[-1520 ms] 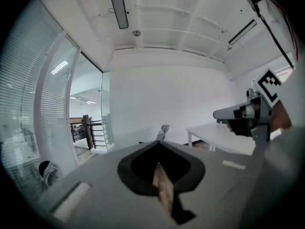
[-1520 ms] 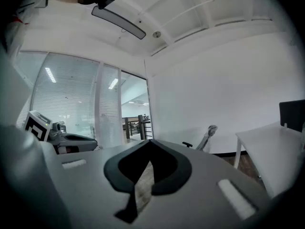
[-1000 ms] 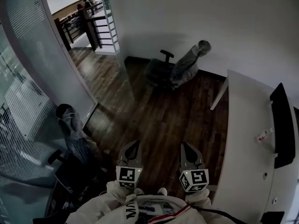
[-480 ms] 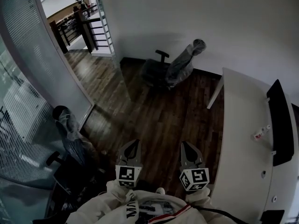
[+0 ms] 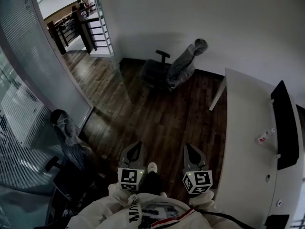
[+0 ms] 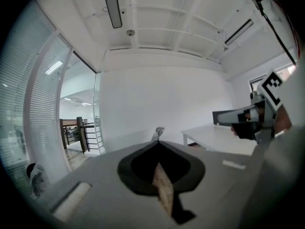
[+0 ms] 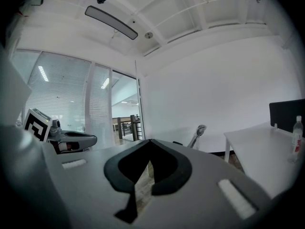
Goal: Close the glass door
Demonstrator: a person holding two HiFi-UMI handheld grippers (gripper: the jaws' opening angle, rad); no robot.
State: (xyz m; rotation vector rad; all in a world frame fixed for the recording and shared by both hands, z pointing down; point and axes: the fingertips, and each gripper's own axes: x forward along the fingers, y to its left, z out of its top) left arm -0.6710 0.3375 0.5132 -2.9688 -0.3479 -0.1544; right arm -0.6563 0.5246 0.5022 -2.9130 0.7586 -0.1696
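The step in hand appears to be the approach: the glass door (image 5: 113,63) is standing open at the far left of the room, its clear leaf swung inward over the wood floor (image 5: 162,123), between the frosted glass wall (image 5: 33,89) and the white back wall. Nothing is touching it. The person is holding both tools low and close to the body, well apart from the door, and both are pointing roughly level into the room. The left gripper (image 5: 136,148) is clenched, its tips meeting with nothing between them. The right gripper (image 5: 189,149) is likewise clenched and empty. A wrapped office chair (image 5: 167,73) is sitting near the free edge of the door, and a white table (image 5: 248,147) is running along the right side. The closing itself is not yet begun. The next move is likely calling for a walk toward the door, then placing one tool against the leaf or its handle, which cannot be made out here, and swinging the leaf across the opening while keeping clear of the chair.
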